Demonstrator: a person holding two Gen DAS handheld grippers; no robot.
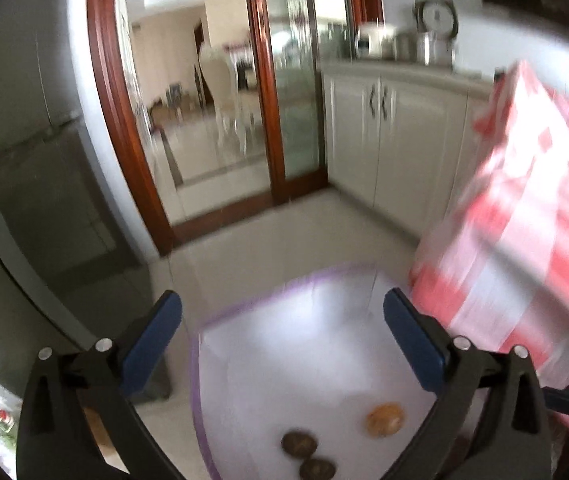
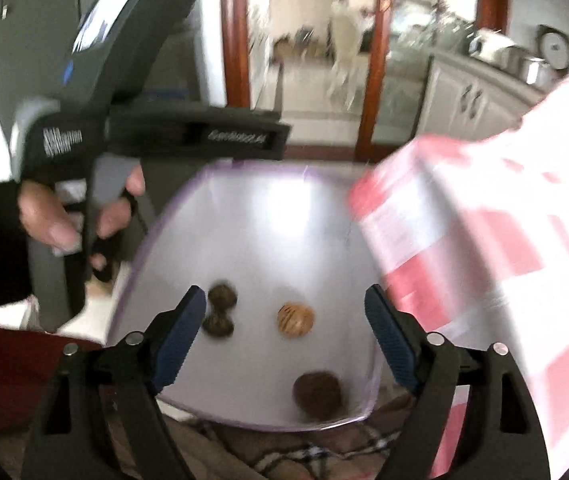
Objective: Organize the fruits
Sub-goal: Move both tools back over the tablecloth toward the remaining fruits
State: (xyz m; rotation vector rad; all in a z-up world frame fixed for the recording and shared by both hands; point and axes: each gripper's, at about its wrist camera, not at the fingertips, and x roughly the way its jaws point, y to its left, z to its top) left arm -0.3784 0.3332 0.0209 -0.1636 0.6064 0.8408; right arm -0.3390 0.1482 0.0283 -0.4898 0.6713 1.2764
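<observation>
A clear tray with a purple rim (image 2: 172,216) (image 1: 196,360) lies below both grippers. In it are an orange-tan round fruit (image 2: 295,319) (image 1: 385,419), two dark brown fruits side by side (image 2: 220,308) (image 1: 299,443) and one more brown fruit (image 2: 318,395) near the front rim. My right gripper (image 2: 284,344) is open and empty above the tray. My left gripper (image 1: 284,344) is open and empty, hovering over the tray's far side. The left tool and the hand holding it (image 2: 84,184) show in the right wrist view. Both views are motion-blurred.
A red-and-white checked bag or box (image 2: 484,264) (image 1: 524,232) stands right of the tray, close to the right fingers. A plaid cloth (image 2: 304,452) lies under the tray. Behind are white cabinets (image 1: 384,132), a wood-framed glass door (image 1: 268,80) and a grey fridge (image 1: 24,160).
</observation>
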